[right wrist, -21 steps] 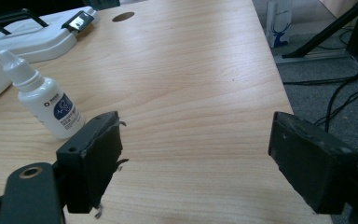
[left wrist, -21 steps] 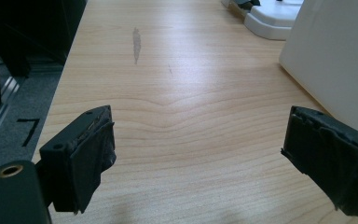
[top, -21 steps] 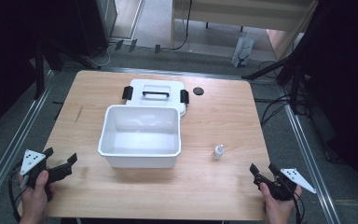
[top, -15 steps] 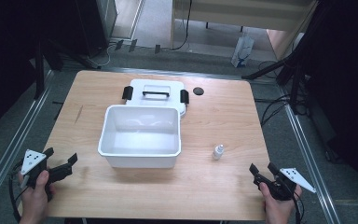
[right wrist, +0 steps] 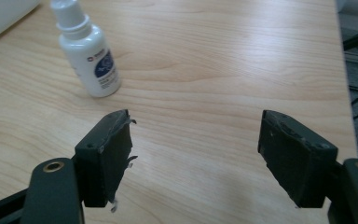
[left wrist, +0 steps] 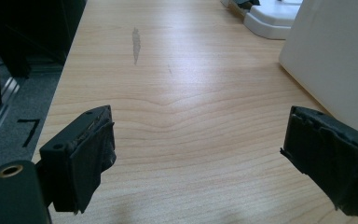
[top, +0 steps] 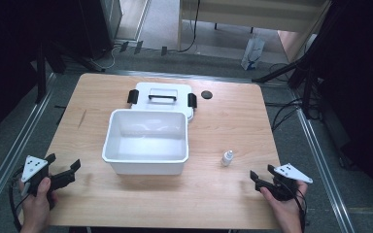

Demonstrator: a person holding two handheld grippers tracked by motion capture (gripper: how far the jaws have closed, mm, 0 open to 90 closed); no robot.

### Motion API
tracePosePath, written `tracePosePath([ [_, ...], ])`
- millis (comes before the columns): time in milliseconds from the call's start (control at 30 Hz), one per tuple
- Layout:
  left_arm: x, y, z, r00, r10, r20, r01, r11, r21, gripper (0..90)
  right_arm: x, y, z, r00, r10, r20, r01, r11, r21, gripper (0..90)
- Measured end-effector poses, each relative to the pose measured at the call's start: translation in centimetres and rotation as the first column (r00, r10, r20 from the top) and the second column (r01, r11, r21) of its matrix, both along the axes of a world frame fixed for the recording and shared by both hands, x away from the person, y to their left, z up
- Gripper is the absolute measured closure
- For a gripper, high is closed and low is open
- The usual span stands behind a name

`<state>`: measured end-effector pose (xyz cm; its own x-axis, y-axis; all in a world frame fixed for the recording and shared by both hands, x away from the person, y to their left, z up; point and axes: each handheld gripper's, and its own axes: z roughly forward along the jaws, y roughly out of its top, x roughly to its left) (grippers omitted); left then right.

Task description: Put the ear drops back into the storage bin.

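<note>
honestly nothing much has changed over the last moment: the light wooden tabletop [top: 223, 126] looks the same and both hands sit at its near corners where they were. the white rectangular plastic tub [top: 146, 141] stands ahead of the left tongs [top: 64, 171] and off to their inner side, with its flat white lid with black clips [top: 161, 97] lying just behind it. the left tongs are spread wide with nothing between them. the right tongs [right wrist: 193, 156] are spread too, empty. the small white dropper bottle with a blue label [right wrist: 87, 55] stands upright just ahead of them, toward the tub. so i'd say the work hasn't started, and that bottle looks like the first grab.
</note>
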<state>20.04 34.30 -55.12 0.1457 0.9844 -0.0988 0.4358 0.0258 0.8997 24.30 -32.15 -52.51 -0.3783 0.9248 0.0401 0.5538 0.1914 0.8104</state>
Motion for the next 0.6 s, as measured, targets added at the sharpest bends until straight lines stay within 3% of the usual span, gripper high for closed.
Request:
tracePosePath([
  [133,0.0,0.0,0.0,1.0,-0.003,-0.002,0.003,1.0,0.0,9.6,1.1,0.8,1.2,0.9981,0.059,-0.019,-0.06,0.9968,-0.052,27.9],
  [267,0.0,0.0,0.0,1.0,-0.003,-0.001,0.003,1.0,0.0,9.6,2.3,1.4,2.6,0.9928,0.107,-0.054,-0.113,0.9865,-0.119,29.0],
  [467,0.0,0.0,0.0,1.0,-0.003,-0.001,0.003,1.0,0.0,9.6,4.0,2.4,4.9,0.9791,0.178,-0.098,-0.195,0.9562,-0.218,29.3],
  [567,0.0,0.0,0.0,1.0,-0.003,-0.001,0.003,1.0,0.0,9.6,4.8,2.8,5.9,0.968,0.216,-0.128,-0.243,0.9341,-0.262,29.3],
  [600,0.0,0.0,0.0,1.0,-0.003,-0.001,0.003,1.0,0.0,9.6,4.8,2.8,5.9,0.968,0.216,-0.128,-0.243,0.9341,-0.262,29.3],
])
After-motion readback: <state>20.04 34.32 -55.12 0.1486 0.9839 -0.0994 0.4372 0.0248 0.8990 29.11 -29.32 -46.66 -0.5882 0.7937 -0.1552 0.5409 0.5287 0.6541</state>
